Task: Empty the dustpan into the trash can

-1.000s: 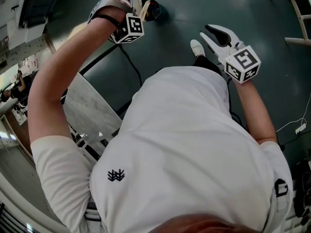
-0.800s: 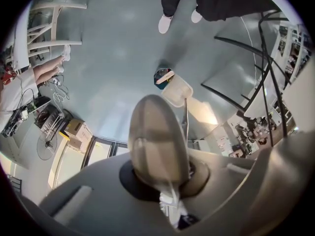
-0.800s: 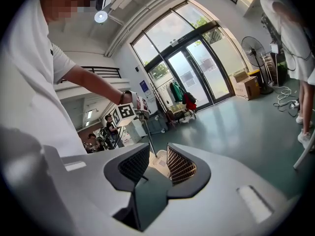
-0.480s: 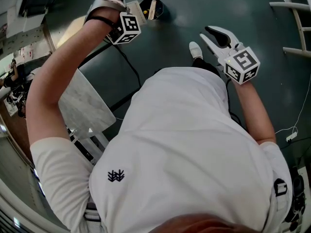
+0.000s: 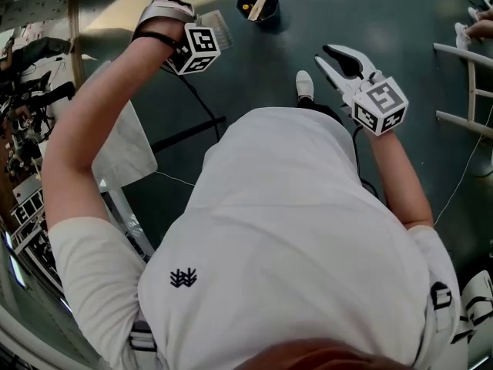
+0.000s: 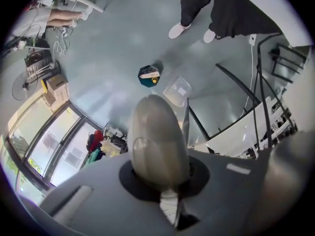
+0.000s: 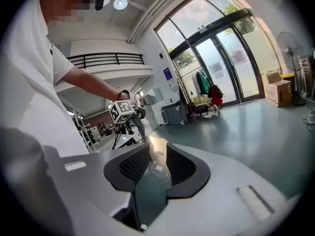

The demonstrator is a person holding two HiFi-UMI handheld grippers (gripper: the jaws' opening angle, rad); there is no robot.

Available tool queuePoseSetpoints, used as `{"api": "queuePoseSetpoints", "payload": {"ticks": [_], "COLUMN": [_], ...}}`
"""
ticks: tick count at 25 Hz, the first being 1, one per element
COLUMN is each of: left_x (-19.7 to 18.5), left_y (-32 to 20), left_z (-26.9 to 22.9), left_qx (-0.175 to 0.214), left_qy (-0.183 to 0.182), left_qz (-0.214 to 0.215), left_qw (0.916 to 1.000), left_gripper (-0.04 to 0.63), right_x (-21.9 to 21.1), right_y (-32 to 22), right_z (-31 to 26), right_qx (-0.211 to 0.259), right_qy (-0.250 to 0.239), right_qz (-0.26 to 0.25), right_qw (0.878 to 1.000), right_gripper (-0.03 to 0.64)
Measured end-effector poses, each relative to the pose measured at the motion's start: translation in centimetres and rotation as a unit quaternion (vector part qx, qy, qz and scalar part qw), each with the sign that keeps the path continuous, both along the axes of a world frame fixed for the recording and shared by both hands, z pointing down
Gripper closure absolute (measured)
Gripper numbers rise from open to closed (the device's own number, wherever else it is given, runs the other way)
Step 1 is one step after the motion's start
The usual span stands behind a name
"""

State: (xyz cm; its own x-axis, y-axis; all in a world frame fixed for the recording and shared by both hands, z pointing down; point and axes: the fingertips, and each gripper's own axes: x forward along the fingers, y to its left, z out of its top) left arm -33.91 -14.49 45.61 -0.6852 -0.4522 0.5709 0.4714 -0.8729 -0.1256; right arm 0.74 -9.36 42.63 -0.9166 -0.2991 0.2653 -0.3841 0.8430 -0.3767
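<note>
In the head view a small dark trash can (image 5: 258,5) stands on the floor, with a yellow bit and a pale stick inside it. My left gripper (image 5: 208,31) is raised to the left of the can and apart from it. It is shut on the edge of a clear plastic dustpan (image 5: 219,26). In the left gripper view the dustpan (image 6: 177,89) hangs past the grey jaw of the left gripper (image 6: 172,108), with the trash can (image 6: 148,76) below on the floor. My right gripper (image 5: 323,55) is open, holds nothing, and is also in its own view (image 7: 157,154).
A marble-patterned table top (image 5: 127,149) on a metal stand is at the left. Black cables (image 5: 196,95) run over the dark floor. My shoe (image 5: 304,85) is near the right gripper. A white rack (image 5: 462,83) stands at the right, and another person's foot (image 5: 479,26) shows beyond it.
The left gripper with the dustpan was right beside the trash can and has drawn away to the left. The head view has swung, so the can sits farther right. The right gripper barely moved.
</note>
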Motion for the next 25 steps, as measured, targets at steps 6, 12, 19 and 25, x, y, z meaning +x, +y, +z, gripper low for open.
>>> {"api": "queuePoseSetpoints", "payload": {"ticks": [6,12,19,25], "left_x": [-5.2,-9.6,-12.2,-10.7], "left_y": [9.0,17.9,27.2,33.9], "left_z": [0.1,0.3,1.2,2.9], "left_qx": [0.027,0.067,0.112,0.149], "left_qy": [0.055,0.126,0.231,0.344], "left_qz": [-0.099,-0.201,-0.307,-0.382], "left_qw": [0.9933,0.969,0.9166,0.8447], "left_gripper": [0.538,0.538,0.538,0.538], "right_x": [-4.5,-9.0,-11.8,-12.9], "right_y": [4.1,9.0,17.0,22.5], "right_z": [-1.5,-3.5,-4.3,-4.4], "right_qx": [0.02,0.042,0.043,0.042], "right_qy": [0.02,0.043,0.066,0.076], "right_qz": [-0.053,-0.087,-0.113,-0.114], "right_qw": [0.998,0.994,0.99,0.99], "right_gripper": [0.528,0.529,0.529,0.529]}}
